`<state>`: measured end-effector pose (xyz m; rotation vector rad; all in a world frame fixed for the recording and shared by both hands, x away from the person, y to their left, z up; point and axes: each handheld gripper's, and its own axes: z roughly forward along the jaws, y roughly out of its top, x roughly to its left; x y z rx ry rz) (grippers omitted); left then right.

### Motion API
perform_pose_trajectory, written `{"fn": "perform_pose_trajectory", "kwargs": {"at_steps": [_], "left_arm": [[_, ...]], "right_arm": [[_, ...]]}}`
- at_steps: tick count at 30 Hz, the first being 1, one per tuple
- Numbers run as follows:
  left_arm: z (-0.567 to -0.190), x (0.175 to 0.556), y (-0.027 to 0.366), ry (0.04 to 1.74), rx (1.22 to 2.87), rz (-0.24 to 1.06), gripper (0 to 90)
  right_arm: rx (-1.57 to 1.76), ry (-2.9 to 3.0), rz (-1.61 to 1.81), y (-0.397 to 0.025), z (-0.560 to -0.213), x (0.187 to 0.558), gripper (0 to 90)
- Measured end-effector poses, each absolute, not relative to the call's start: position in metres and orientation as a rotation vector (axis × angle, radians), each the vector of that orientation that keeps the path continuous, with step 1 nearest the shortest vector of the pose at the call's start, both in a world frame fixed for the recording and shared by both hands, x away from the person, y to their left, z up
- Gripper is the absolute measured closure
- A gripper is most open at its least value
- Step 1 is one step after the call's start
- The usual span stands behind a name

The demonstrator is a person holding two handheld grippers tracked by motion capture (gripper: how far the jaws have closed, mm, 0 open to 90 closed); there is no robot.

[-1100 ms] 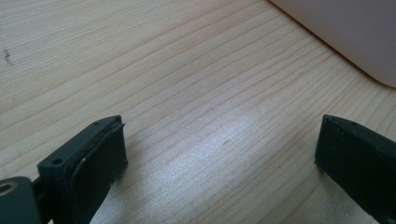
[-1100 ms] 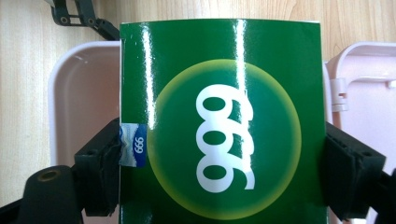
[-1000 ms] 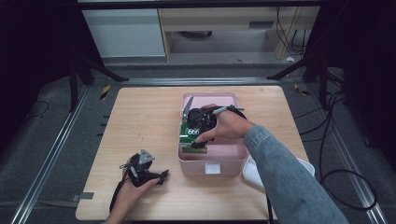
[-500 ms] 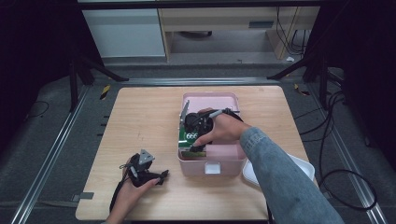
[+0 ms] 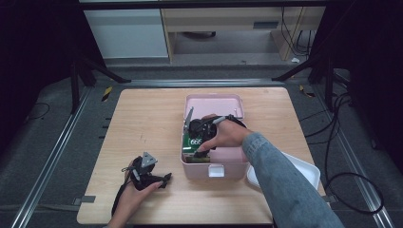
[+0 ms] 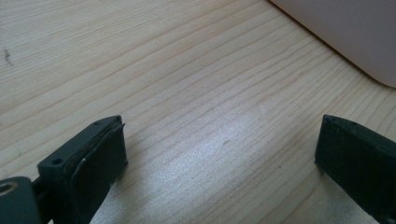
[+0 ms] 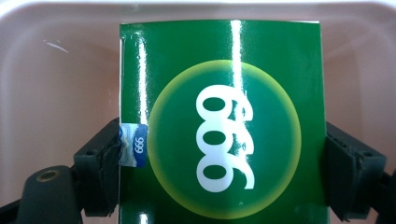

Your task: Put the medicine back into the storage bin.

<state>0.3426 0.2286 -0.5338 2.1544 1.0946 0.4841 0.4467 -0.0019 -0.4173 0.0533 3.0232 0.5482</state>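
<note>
Lowered deeper into the pink bin (image 5: 227,166), right tool (image 5: 202,137) grips green "999" box (image 7: 222,121); left tool (image 6: 219,154) gapes.

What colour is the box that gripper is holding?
Glossy green box, with white "999" in a yellow-ringed circle; the right gripper view shows it best.

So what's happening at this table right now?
A person works two hand-held tongs. The right tongs are clamped on a green box marked 999, inside an open pink plastic case. The left tongs rest open on the wooden table beside the case, holding nothing.
</note>
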Motion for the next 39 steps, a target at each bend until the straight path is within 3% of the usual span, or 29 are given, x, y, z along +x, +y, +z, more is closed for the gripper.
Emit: {"fn": "perform_pose_trajectory", "kwargs": {"at_steps": [39], "left_arm": [[-0.534, 0.342, 0.228, 1.096, 2.151, 0.484, 1.3]], "right_arm": [[0.100, 3.071, 0.615, -0.006, -0.460, 0.458, 15.7]]}}
